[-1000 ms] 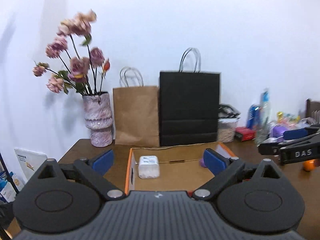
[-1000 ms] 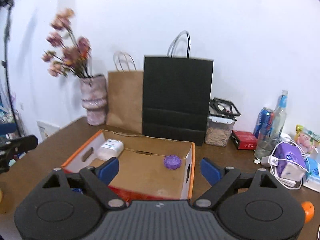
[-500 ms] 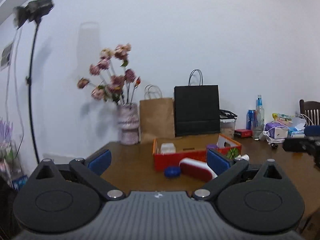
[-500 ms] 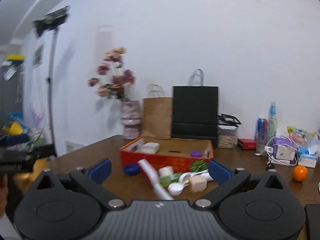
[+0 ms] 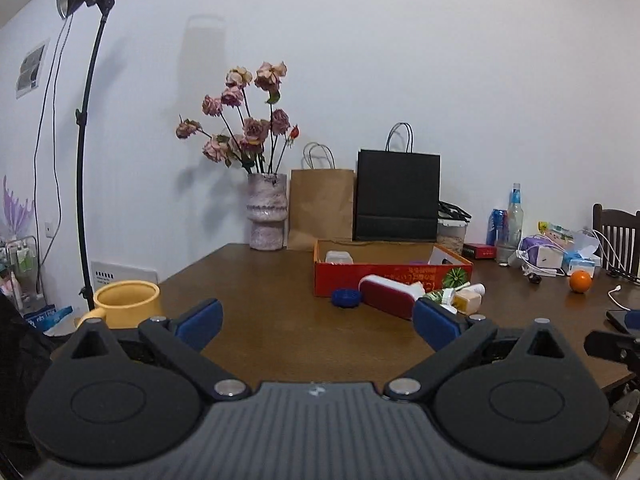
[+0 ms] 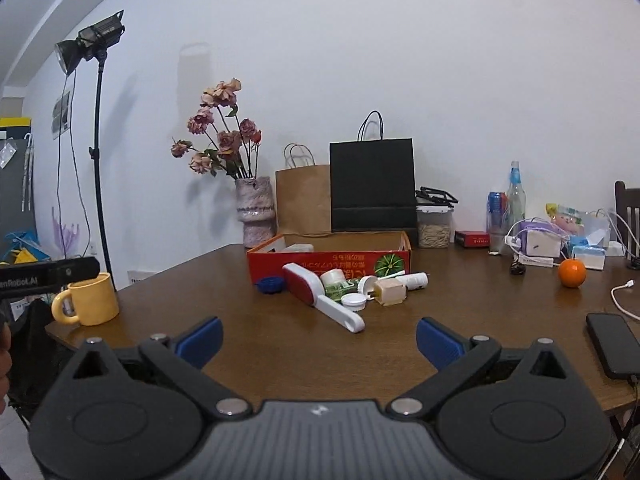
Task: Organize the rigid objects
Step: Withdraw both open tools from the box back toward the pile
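A red cardboard box (image 6: 332, 266) (image 5: 384, 278) stands mid-table with a white container (image 5: 339, 257) inside. In front of it lie a red-and-white lint brush (image 6: 320, 296) (image 5: 390, 296), a blue ridged lid (image 6: 271, 284) (image 5: 346, 298), a green packet (image 6: 339, 290), white caps (image 6: 354, 301), a small wooden block (image 6: 390, 293) and a white tube (image 6: 414, 280). My left gripper (image 5: 316, 320) hangs open near the table's front edge, nothing between its fingers. My right gripper (image 6: 318, 340) is also open and empty, well short of the pile.
A yellow mug (image 6: 90, 299) sits at the table's left corner. A vase of dried roses (image 6: 254, 212), brown and black paper bags (image 6: 372, 186), a food jar, bottles, a cluttered right side, an orange (image 6: 572, 273) and a black phone (image 6: 612, 344) surround the box. A light stand (image 5: 86, 152) stands left.
Both grippers have pulled back from over the box toward the table's front edge and sunk a little. The loose pile in front of the box has come into view.
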Action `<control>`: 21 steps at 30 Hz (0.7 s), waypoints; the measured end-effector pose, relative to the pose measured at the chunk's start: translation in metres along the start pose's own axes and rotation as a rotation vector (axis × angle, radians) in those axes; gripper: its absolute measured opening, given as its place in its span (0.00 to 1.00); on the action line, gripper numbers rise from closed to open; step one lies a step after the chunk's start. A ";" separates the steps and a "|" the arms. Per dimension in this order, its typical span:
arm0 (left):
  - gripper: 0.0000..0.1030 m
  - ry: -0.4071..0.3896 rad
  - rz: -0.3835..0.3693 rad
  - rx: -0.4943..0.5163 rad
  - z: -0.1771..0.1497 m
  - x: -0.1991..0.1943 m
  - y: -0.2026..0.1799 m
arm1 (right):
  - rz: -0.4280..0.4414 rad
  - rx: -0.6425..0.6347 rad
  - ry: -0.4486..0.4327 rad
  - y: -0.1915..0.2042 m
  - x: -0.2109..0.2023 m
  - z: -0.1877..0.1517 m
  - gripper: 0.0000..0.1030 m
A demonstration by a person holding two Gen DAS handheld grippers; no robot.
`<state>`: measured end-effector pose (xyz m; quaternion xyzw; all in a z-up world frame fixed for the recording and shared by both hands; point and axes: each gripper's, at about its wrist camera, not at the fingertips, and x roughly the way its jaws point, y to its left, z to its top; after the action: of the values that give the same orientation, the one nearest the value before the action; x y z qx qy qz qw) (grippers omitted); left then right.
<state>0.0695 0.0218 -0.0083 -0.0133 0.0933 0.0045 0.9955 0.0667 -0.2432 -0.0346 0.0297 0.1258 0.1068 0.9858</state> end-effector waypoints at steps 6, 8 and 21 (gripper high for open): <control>1.00 0.027 0.004 0.018 -0.007 0.011 -0.004 | -0.074 -0.052 0.012 0.008 0.015 -0.004 1.00; 1.00 0.035 -0.001 0.019 -0.008 0.016 -0.005 | -0.084 -0.061 0.012 0.009 0.018 -0.006 1.00; 1.00 0.070 -0.005 0.046 -0.007 0.061 -0.017 | -0.037 0.010 0.008 -0.016 0.053 0.004 0.98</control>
<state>0.1286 0.0055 -0.0258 0.0092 0.1281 -0.0006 0.9917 0.1211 -0.2472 -0.0451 0.0318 0.1306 0.0881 0.9870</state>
